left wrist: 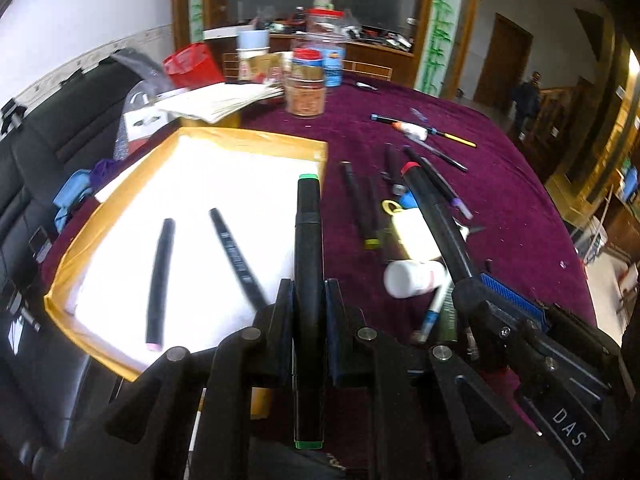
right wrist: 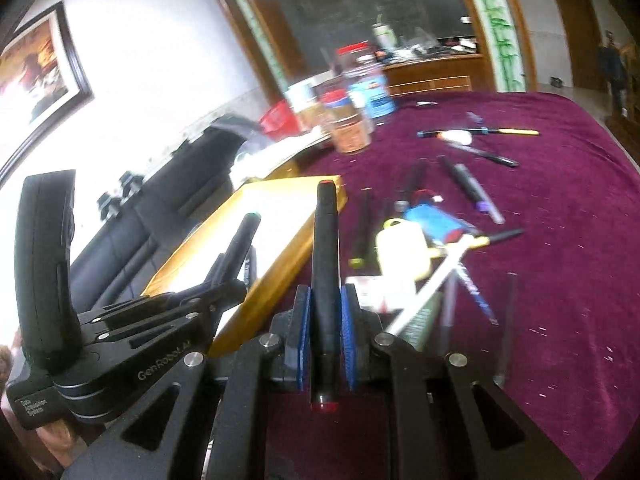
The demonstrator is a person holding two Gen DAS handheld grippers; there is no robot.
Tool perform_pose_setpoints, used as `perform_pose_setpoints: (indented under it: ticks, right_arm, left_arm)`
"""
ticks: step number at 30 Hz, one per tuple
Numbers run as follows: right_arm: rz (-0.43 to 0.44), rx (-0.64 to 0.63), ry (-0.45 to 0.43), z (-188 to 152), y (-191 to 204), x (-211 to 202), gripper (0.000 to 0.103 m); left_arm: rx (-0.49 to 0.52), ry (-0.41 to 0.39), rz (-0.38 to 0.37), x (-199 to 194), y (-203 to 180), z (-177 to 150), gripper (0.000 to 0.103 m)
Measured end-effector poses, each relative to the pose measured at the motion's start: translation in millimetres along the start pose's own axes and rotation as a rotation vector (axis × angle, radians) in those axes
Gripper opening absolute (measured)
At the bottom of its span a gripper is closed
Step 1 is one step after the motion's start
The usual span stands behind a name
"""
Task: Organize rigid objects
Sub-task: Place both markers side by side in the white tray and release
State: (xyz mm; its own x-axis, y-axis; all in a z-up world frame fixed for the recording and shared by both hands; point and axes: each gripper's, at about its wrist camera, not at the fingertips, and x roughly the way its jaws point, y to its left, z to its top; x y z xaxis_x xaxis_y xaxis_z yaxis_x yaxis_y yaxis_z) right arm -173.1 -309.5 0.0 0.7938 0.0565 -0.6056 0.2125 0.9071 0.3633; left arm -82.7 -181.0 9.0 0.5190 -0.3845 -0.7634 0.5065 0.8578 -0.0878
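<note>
My left gripper (left wrist: 309, 292) is shut on a black marker with green ends (left wrist: 308, 240), held over the right edge of a yellow-rimmed box (left wrist: 64, 276) with a white floor. Two black markers (left wrist: 160, 280) lie inside the box. My right gripper (right wrist: 325, 300) is shut on a black marker with red ends (right wrist: 326, 256), just right of the box (right wrist: 280, 276). The right gripper also shows in the left wrist view (left wrist: 472, 280), the left gripper in the right wrist view (right wrist: 224, 276). Several pens and markers (left wrist: 360, 204) lie loose on the purple cloth.
A white eraser-like block with a yellow loop (left wrist: 412, 228), a white bottle (left wrist: 412, 278) and a blue item (right wrist: 432, 220) lie among the pens. Jars (left wrist: 306, 84), a red basket (left wrist: 192, 64) and papers (left wrist: 216, 100) stand at the table's back. Black chairs (left wrist: 32, 184) are on the left.
</note>
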Motion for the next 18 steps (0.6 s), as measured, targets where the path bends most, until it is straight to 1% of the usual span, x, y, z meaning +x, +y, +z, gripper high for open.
perform_pose_setpoints:
  ticks: [3, 6, 8, 10, 12, 13, 16, 18]
  right_arm:
    - [0.016, -0.027, 0.027, 4, 13, 14, 0.013]
    - [0.039, -0.059, 0.06, 10, 26, 33, 0.013]
    - [0.056, -0.079, 0.088, 16, 38, 49, 0.013]
    - [0.095, -0.085, 0.126, 23, 46, 67, 0.013]
    - [0.111, -0.089, 0.164, 29, 54, 89, 0.013]
    - [0.112, -0.097, 0.175, 30, 57, 97, 0.013]
    - [0.087, -0.129, 0.208, 35, 66, 126, 0.013]
    - [0.051, -0.144, 0.222, 36, 69, 142, 0.013]
  left_arm:
    - [-0.028, 0.0, 0.031, 2, 21, 2, 0.012]
    - [-0.058, 0.011, 0.085, 5, 47, 5, 0.012]
    - [-0.101, 0.023, 0.119, 8, 74, 9, 0.012]
    - [-0.143, 0.027, 0.167, 10, 99, 12, 0.012]
    - [-0.178, 0.037, 0.174, 16, 118, 14, 0.012]
    - [-0.208, 0.056, 0.171, 21, 131, 15, 0.012]
    - [-0.239, 0.092, 0.173, 37, 149, 13, 0.012]
    - [-0.24, 0.094, 0.178, 43, 153, 12, 0.012]
